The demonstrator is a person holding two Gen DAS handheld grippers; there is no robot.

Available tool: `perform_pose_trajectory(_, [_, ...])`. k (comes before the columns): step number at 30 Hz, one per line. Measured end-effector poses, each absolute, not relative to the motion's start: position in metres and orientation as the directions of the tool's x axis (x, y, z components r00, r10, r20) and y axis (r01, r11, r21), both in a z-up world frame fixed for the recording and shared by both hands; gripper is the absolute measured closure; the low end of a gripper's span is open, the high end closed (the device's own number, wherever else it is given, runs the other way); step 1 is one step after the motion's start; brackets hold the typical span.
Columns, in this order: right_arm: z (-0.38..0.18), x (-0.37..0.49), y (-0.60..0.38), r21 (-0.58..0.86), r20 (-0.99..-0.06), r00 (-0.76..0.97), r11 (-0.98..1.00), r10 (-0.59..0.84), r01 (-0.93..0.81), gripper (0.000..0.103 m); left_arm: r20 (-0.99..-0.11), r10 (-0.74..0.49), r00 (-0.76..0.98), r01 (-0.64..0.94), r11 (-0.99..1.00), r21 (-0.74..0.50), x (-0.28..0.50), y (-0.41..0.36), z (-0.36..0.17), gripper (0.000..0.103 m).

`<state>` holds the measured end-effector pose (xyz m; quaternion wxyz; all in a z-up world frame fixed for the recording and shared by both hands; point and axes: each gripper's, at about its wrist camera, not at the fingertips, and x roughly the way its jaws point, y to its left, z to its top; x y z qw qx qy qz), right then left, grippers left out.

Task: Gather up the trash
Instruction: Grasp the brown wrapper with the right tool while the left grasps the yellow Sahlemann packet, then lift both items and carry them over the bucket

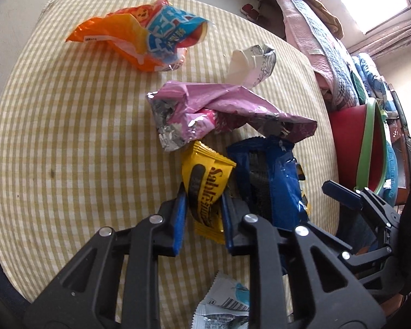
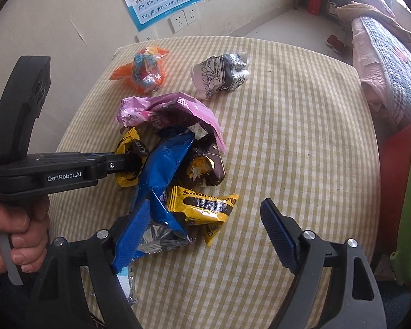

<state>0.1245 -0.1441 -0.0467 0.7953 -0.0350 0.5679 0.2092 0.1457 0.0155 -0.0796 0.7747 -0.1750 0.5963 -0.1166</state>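
Note:
Snack wrappers lie in a heap on the checked tablecloth (image 1: 68, 142). My left gripper (image 1: 202, 196) is shut on a yellow wrapper (image 1: 205, 189), which is pinched and bent between the blue pads. In the right wrist view the left gripper (image 2: 138, 155) comes in from the left onto that yellow wrapper (image 2: 124, 176). My right gripper (image 2: 205, 205) stands open above a blue wrapper (image 2: 161, 170) and a second yellow wrapper (image 2: 205, 205), holding nothing. One right finger (image 1: 342, 193) shows beside the blue wrapper (image 1: 274, 181).
A pink foil bag (image 1: 219, 107), a crushed paper cup (image 1: 254, 63) and an orange-and-blue bag (image 1: 139, 35) lie farther back. A brown wrapper (image 2: 209, 164) sits in the heap. A silver wrapper (image 1: 222, 307) lies close. A red bin (image 1: 350, 148) with a green rim stands off the table's right edge.

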Motion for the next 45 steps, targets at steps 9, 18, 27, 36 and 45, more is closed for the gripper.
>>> perform_pose_trajectory(9, [-0.039, 0.122, -0.121, 0.211, -0.904, 0.263, 0.888, 0.336, -0.409, 0.024, -0.873, -0.361, 0.329, -0.053, 0.915, -0.399, 0.130, 0.047, -0.061, 0.081])
perform_pose_trajectory(18, [-0.062, 0.149, -0.114, 0.137, -0.935, 0.258, 0.918, 0.244, -0.373, 0.031, -0.865, -0.356, 0.353, -0.059, 0.915, -0.400, 0.122, 0.063, -0.054, 0.081])
perform_pose_trajectory(27, [-0.089, 0.158, -0.098, 0.096, -0.956, 0.221, 0.917, 0.193, -0.386, 0.056, -0.863, -0.346, 0.368, -0.060, 0.918, -0.393, 0.119, 0.066, -0.048, 0.081])
perform_pose_trajectory(36, [-0.060, 0.146, -0.118, 0.143, -0.936, 0.258, 0.928, 0.241, -0.345, 0.056, -0.851, -0.346, 0.394, -0.030, 0.921, -0.388, 0.113, 0.052, -0.030, 0.081])
perform_pose_trajectory(45, [-0.011, 0.121, -0.157, 0.188, -0.893, 0.343, 0.934, 0.291, -0.304, 0.056, -0.827, -0.362, 0.431, 0.032, 0.922, -0.387, 0.104, 0.024, 0.002, 0.081])
